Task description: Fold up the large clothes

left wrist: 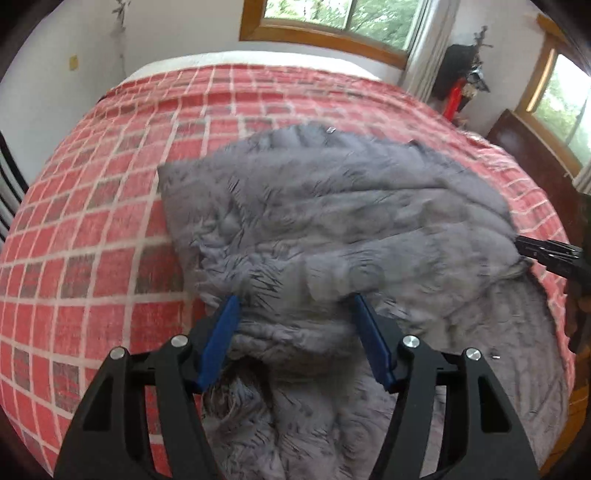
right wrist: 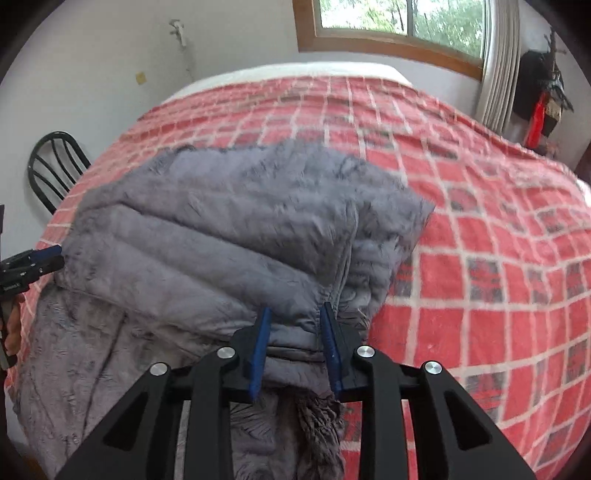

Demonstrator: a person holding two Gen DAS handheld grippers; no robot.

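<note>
A large grey fuzzy garment lies on a bed with a red checked cover, folded over on itself. My left gripper has its blue fingers around a thick bunch of the garment's near edge. My right gripper has its blue fingers closed on a folded edge of the same garment. The right gripper also shows at the right edge of the left wrist view, and the left gripper at the left edge of the right wrist view.
The bed cover spreads far around the garment. A black chair stands left of the bed. Windows and a curtain are behind it. Dark wooden furniture stands at the bed's right side.
</note>
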